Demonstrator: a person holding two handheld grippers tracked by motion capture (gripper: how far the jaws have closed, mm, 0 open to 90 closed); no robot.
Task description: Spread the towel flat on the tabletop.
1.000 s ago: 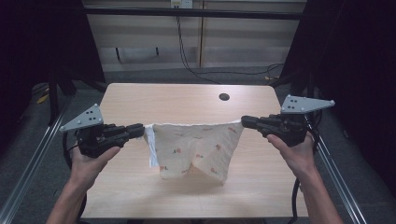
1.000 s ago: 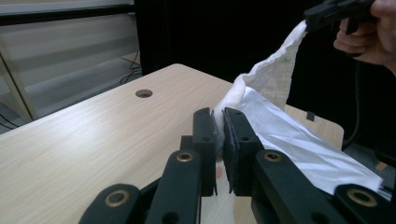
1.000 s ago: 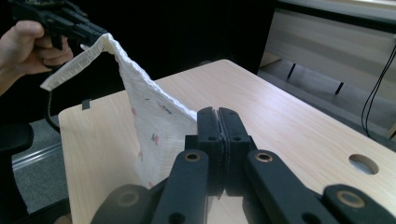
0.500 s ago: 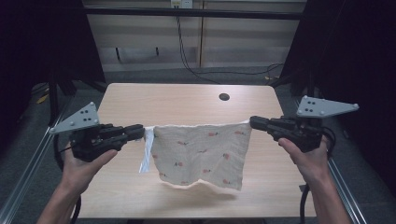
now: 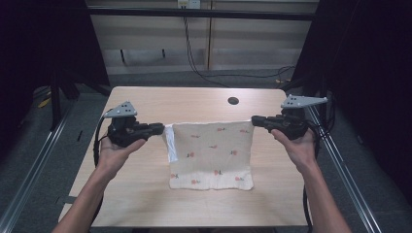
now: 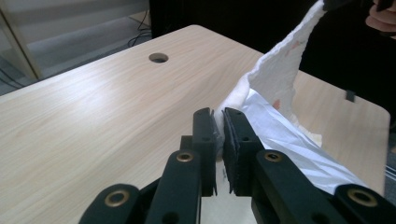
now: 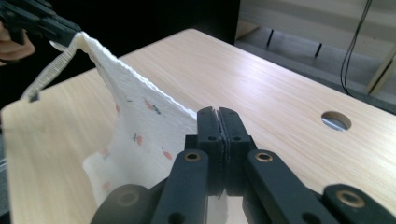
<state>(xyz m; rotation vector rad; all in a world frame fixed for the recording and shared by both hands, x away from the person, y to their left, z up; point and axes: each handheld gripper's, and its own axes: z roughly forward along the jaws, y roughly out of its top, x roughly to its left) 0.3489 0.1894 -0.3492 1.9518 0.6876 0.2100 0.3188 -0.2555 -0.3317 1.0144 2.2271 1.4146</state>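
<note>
Two corners of the cloth [image 5: 211,154] were in your grip: your left gripper [image 5: 160,128] was clamped on the upper left corner and your right gripper [image 5: 254,120] on the upper right one. You held the top edge stretched nearly straight between them, running from side to side across the table [image 5: 145,99], so the cloth's long axis lay left to right at the top while its body sloped down toward you. Its lower edge rested flat on the wood near your side of the table, with the printed face turned up.

From the left gripper view, your jaws stood almost together with a bunched fold of cloth [image 6: 275,84] pinched between them. From the right gripper view, your jaws were pressed flat against each other, and the thin corner of cloth [image 7: 140,126] slipped out of sight behind them, so the pinched bit itself could not be made out.

At the left edge a paler strip [image 5: 169,143] was folded over; whether it was lining or the cloth's underside could not be told. The small printed motifs were too tiny to identify.
</note>
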